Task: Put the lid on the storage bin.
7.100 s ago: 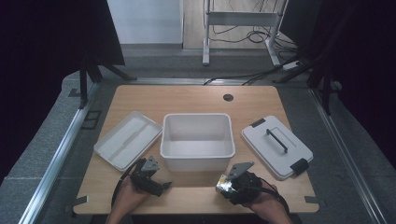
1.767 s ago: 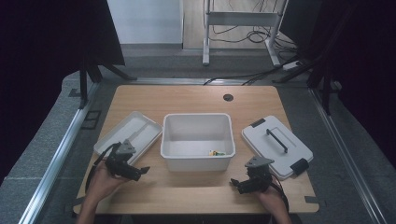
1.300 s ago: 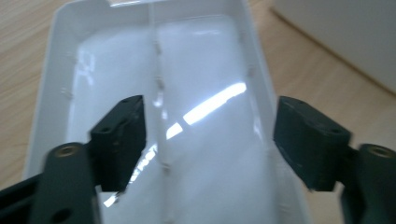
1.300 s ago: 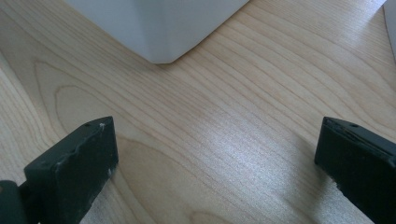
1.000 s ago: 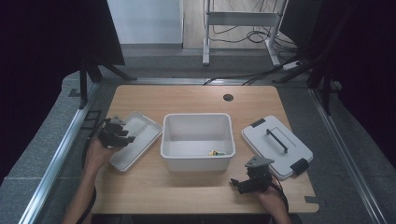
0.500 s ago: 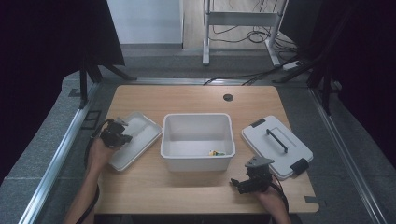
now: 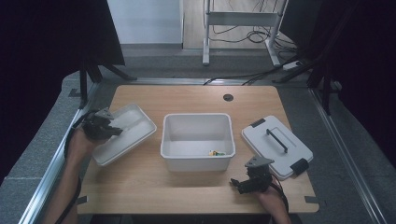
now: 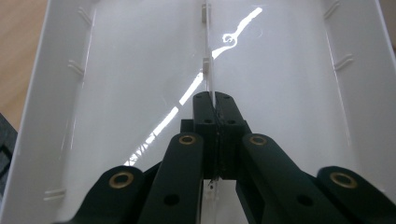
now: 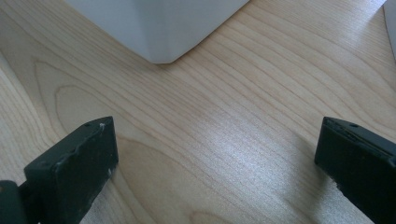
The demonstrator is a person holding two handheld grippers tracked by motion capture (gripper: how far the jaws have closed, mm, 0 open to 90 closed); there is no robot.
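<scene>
— So what has the left gripper [image 8: 214,100] got?

— Its jaws are pinched shut on the thin rib down the middle of the white tray [image 7: 135,135], which lies left of the tub [image 7: 197,161].

— And the other hand?

— The right gripper [image 7: 239,183] rests near the table's [image 7: 187,100] front edge with its jaws spread wide, holding nothing.

— Any advice for the lift?

— That rib is narrow, so I'd raise the tray slowly and level; it will likely swing. The lid [image 7: 276,145] stays right.
</scene>
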